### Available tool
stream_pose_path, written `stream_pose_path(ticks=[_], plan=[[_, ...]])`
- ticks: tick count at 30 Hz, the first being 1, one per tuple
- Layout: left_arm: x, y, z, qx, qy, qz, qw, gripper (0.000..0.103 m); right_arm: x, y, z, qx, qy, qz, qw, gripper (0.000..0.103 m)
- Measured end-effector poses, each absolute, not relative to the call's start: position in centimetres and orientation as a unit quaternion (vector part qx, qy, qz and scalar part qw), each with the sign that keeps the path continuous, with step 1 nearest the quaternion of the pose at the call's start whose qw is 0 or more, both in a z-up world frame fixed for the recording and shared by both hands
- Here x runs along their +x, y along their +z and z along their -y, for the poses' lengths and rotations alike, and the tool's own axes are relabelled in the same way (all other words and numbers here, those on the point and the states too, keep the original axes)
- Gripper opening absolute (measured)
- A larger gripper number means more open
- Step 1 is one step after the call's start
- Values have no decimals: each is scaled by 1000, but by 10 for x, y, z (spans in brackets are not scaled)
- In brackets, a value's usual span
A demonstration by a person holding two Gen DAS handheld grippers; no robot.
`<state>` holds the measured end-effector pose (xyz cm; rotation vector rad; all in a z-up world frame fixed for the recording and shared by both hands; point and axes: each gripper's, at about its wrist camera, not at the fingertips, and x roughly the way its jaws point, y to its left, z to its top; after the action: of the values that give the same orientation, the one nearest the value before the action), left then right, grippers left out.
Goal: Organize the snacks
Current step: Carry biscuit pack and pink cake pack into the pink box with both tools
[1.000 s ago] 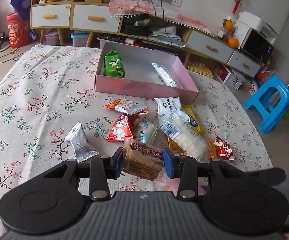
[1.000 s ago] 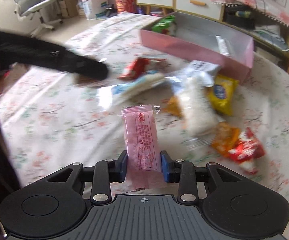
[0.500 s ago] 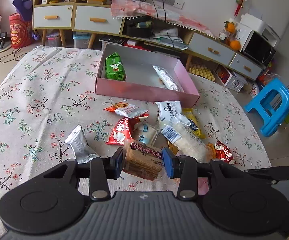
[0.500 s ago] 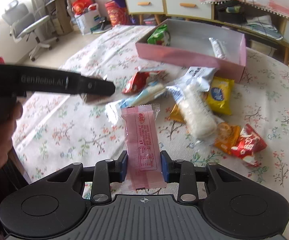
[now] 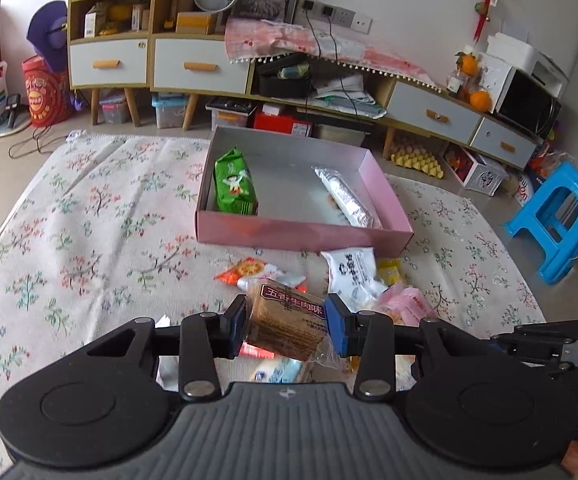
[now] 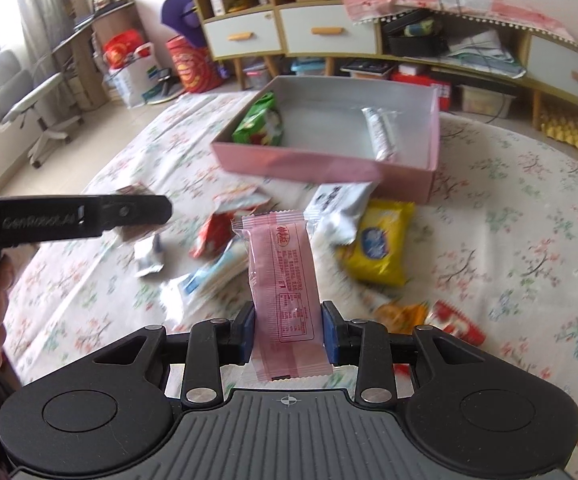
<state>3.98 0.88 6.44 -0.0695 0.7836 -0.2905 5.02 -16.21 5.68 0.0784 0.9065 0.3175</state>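
Observation:
My left gripper [image 5: 286, 327] is shut on a brown cracker packet [image 5: 287, 322], held above the loose snacks on the floral tablecloth. My right gripper [image 6: 288, 334] is shut on a pink wrapped snack bar [image 6: 285, 292] that stands upright between the pads. Ahead lies the pink box [image 5: 301, 233] [image 6: 321, 166], holding a green packet [image 5: 234, 182] [image 6: 259, 122] on its left and a silver tube-shaped packet [image 5: 345, 196] [image 6: 381, 132] on its right. The pile between me and the box includes a white pouch [image 5: 352, 271] [image 6: 339, 206], a yellow packet [image 6: 381, 242] and an orange-white packet [image 5: 255, 271].
The floral-cloth table [image 5: 89, 216] has bare room left of the pile. A small silver packet [image 6: 150, 254] and red packets [image 6: 455, 324] lie on it. The left gripper's arm [image 6: 69, 218] crosses the right wrist view. A blue stool [image 5: 555, 216] stands right of the table, cabinets behind.
Both grippers have risen and advanced toward the pink box with their snacks; the box looks nearer and the pile sits lower in both views. The right gripper has rolled slightly.

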Motion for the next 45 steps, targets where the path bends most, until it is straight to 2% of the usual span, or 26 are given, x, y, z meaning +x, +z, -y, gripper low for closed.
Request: stream_pose_path(ticks=[14,27,39,45], plan=[[103,54,16,29,-103,-372,922,38,116,56,183,50,106,-431,895,32],[145,53,15,-37,-128,-385,913,38,166,59,191,87,99,-422,897,32],[189,28,6,-78,-128,-423,894,38,229,42,209,232,104,-412,875,32],[193,25,6,-69,-121,-425,894,37,249,25,179,208,118,-438,867,33]])
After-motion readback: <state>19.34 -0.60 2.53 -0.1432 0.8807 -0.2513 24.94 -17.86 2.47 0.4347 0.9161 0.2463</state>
